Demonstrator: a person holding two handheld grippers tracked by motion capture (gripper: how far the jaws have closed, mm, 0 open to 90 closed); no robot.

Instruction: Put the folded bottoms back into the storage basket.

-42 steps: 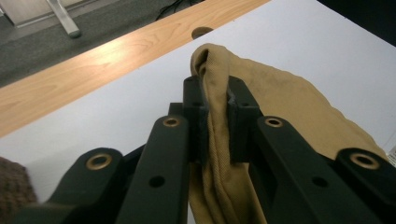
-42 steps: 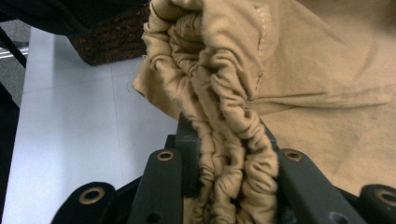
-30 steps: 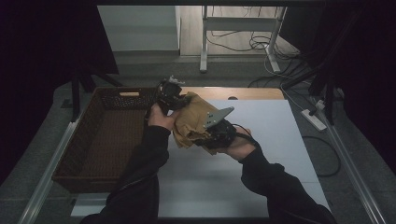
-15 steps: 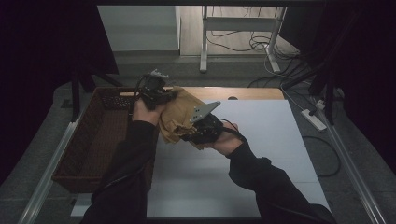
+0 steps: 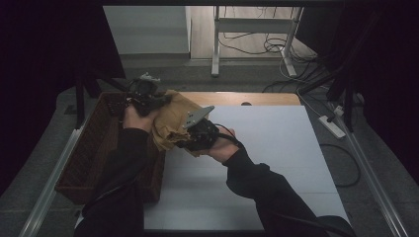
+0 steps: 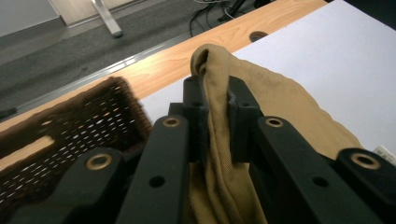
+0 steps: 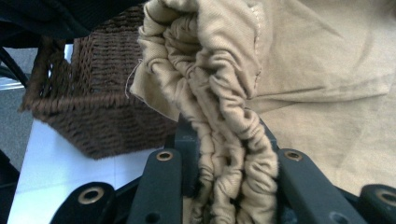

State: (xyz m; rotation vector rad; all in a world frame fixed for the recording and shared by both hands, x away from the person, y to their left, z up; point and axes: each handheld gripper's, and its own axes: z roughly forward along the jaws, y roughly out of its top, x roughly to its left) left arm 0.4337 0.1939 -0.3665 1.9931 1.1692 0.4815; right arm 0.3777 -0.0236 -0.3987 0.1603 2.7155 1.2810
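A tan cloth (image 5: pixel 170 121) hangs folded between both grippers, above the right rim of the brown wicker basket (image 5: pixel 91 148). My left gripper (image 5: pixel 146 94) is shut on its far edge; in the left gripper view the fabric (image 6: pixel 219 93) is pinched between the black jaws of my left gripper (image 6: pixel 215 100). Nearer the person, my right gripper (image 5: pixel 190 140) is shut on the cloth's near edge. In the right gripper view a gathered, ribbed hem (image 7: pixel 224 135) is squeezed between my right gripper (image 7: pixel 224 140), with the basket (image 7: pixel 102 107) just behind.
A white mat (image 5: pixel 276 148) covers the table to the right of the basket. A wooden table edge (image 5: pixel 257 98) runs along the back. Past it are a metal stand (image 5: pixel 247 39) and cables on the floor, and a power strip (image 5: pixel 332 126) at the right.
Both hands have carried the cloth leftward, from over the white mat to over the basket's right rim. Both grips have stayed shut on it.
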